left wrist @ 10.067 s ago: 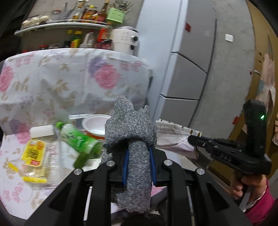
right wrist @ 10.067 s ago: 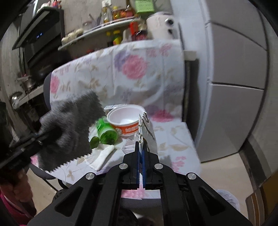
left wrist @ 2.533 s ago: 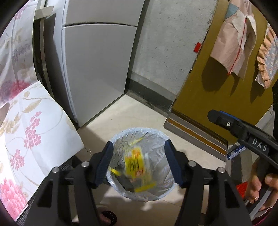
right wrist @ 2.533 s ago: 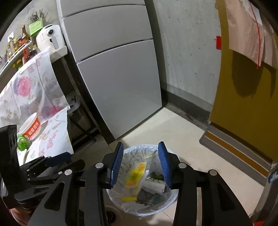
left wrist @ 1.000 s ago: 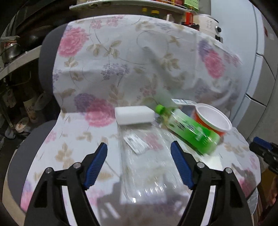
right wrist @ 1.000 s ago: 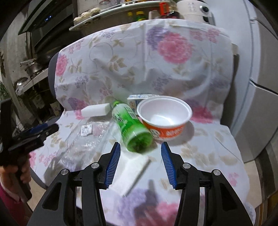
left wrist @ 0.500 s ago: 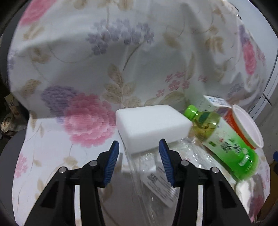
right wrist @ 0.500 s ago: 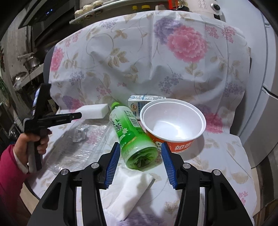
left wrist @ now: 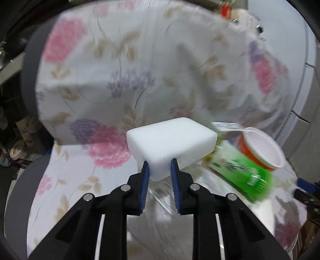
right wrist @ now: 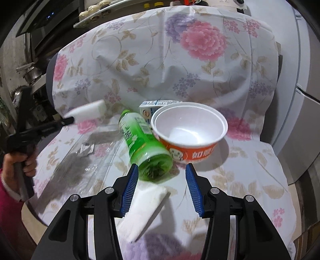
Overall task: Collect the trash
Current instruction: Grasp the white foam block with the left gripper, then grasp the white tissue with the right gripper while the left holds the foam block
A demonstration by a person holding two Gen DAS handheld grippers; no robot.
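My left gripper [left wrist: 159, 170] is shut on a white foam block [left wrist: 172, 142] and holds it above the flowered cloth; the block also shows in the right wrist view [right wrist: 89, 114]. My right gripper [right wrist: 161, 180] is open and empty, just in front of a green bottle [right wrist: 144, 144] that lies on its side. An orange-and-white paper bowl [right wrist: 190, 136] sits right of the bottle, with a small milk carton [right wrist: 152, 109] behind it. A white tissue [right wrist: 144, 206] lies under the right gripper.
A clear plastic wrapper [right wrist: 90, 158] lies left of the bottle. The flowered cloth [right wrist: 180, 60] covers a chair seat and back. A grey fridge [right wrist: 300, 100] stands to the right. Shelves with jars [right wrist: 96, 12] are behind.
My left gripper has closed on the white foam block and lifted it off the cloth. My right gripper has come closer to the green bottle.
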